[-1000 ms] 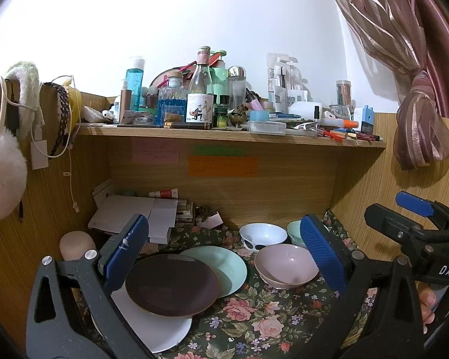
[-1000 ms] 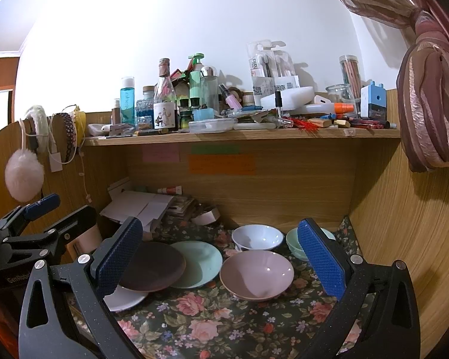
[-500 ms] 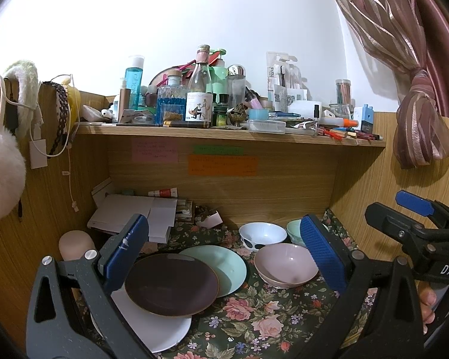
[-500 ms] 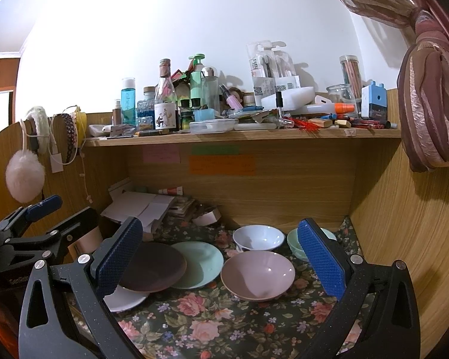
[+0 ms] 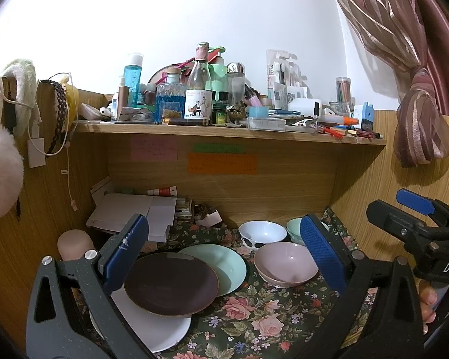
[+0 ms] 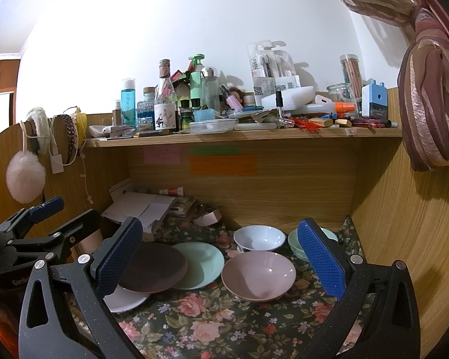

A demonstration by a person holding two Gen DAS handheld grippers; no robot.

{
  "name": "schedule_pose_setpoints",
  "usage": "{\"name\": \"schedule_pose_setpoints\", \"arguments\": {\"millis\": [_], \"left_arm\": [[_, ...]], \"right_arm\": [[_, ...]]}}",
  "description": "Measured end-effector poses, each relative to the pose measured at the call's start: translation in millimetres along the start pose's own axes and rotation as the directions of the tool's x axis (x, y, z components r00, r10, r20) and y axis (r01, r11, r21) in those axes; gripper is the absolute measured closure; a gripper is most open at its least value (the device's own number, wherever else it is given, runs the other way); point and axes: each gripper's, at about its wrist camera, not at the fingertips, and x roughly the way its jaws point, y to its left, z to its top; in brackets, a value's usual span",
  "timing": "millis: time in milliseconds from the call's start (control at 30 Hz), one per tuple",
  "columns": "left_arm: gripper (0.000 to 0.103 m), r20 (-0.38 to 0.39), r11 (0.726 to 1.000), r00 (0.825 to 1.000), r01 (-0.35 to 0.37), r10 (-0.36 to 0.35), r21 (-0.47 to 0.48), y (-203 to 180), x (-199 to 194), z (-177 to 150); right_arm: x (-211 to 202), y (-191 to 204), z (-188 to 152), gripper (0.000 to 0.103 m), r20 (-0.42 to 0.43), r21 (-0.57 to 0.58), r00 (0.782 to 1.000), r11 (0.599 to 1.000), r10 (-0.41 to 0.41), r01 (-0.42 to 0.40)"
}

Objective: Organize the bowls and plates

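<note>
I hold my left hand-held gripper (image 5: 221, 257) and right hand-held gripper (image 6: 220, 258) above a floral worktop (image 6: 212, 323), both spread wide and empty. Ahead of the left one, a brown plate (image 5: 170, 284) lies overlapping a white plate (image 5: 158, 326) and a green plate (image 5: 224, 263). Ahead of the right one sits a pink bowl (image 6: 259, 275), with a white bowl (image 6: 259, 237) and a green bowl (image 6: 296, 243) behind it.

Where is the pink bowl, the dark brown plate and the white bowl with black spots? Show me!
pink bowl (image 6: 259, 275), right wrist view, inside of the bowl.
dark brown plate (image 5: 170, 284), left wrist view, middle of its top face.
white bowl with black spots (image 5: 262, 233), left wrist view, inside near the rim.
</note>
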Motion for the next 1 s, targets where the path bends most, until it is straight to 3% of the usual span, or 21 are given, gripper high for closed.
{"name": "schedule_pose_setpoints", "arguments": {"millis": [567, 1000], "left_arm": [[0.0, -0.019, 1.0, 1.0, -0.001, 0.001, 0.005, 2.3, 10.5, -5.5], [0.0, -0.114, 0.999, 0.993, -0.033, 0.032, -0.01, 22.0, 45.0, -23.5]], "right_arm": [[10.3, 0.6, -3.1, 0.0, -0.022, 0.006, 1.0, 1.0, 0.011, -0.011], [51.0, 1.6, -19.1, 0.0, -0.098, 0.023, 0.994, 0.998, 0.055, -0.053]]}}
